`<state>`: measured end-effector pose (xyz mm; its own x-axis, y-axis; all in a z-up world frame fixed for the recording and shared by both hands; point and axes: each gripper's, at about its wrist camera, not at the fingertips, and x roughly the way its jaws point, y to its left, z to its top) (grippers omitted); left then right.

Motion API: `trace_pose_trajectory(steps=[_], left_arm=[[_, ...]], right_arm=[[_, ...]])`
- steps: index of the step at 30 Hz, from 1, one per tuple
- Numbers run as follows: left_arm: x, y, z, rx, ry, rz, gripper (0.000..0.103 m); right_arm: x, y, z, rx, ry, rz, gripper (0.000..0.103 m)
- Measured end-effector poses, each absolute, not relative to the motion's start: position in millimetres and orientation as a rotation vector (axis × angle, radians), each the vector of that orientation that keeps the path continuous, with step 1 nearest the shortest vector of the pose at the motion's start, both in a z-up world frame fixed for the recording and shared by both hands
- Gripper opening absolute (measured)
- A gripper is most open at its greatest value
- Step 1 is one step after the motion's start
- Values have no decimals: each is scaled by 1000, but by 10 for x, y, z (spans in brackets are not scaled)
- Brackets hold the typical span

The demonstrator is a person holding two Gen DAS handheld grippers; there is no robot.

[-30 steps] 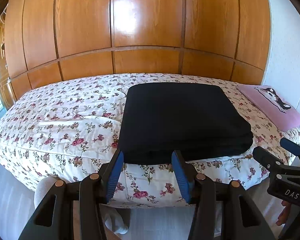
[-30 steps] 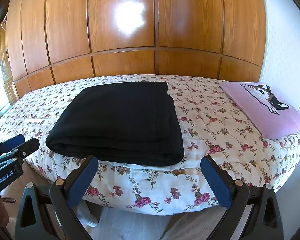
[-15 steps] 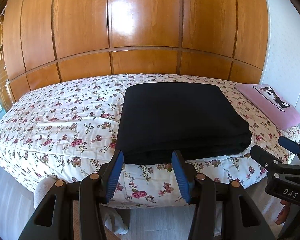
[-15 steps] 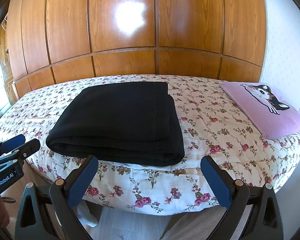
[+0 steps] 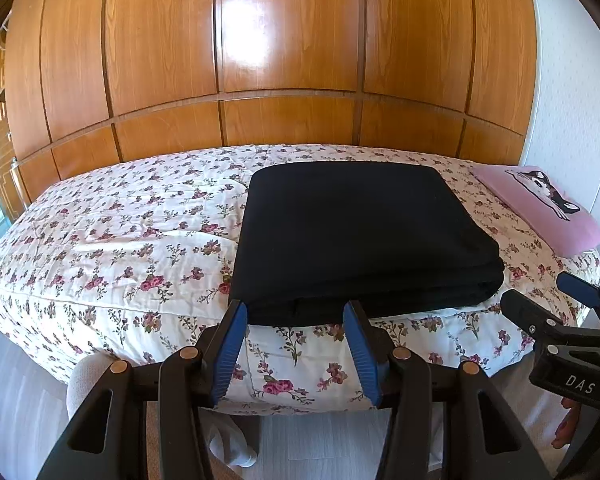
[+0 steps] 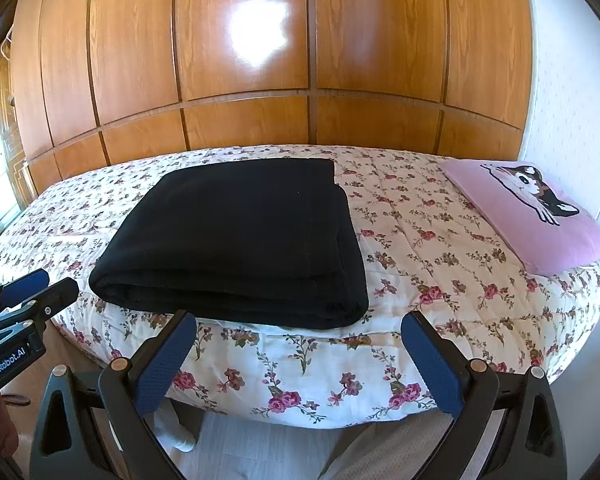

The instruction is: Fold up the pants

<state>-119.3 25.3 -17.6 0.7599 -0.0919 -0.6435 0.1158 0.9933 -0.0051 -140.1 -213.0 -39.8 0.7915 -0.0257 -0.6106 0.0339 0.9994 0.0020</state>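
The black pants (image 5: pixel 360 236) lie folded in a flat, layered rectangle on the floral bedspread (image 5: pixel 112 248), near the bed's front edge; they also show in the right wrist view (image 6: pixel 240 240). My left gripper (image 5: pixel 296 328) is open and empty, held just in front of the fold's near edge, not touching it. My right gripper (image 6: pixel 300 344) is wide open and empty, below the bed's front edge. Each gripper shows at the edge of the other's view: the right one (image 5: pixel 556 312) and the left one (image 6: pixel 28 292).
A pink pillow with a cat print (image 6: pixel 532 208) lies at the bed's right end by the white wall (image 6: pixel 560 80). Wooden wardrobe panels (image 5: pixel 292 60) stand behind the bed. A person's sock-clad foot (image 5: pixel 88 380) and the floor show below the bed's front edge.
Almost nothing has changed. The left wrist view has shifted very slightly; both grippers stay open and the pants lie still.
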Motion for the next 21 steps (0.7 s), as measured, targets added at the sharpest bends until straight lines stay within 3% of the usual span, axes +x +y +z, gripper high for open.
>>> trace_pose_trajectory(steps=[21], left_arm=[[-1157, 290, -228, 71, 718, -87, 51]], right_arm=[[-1392, -2142, -421, 14, 665, -30, 103]])
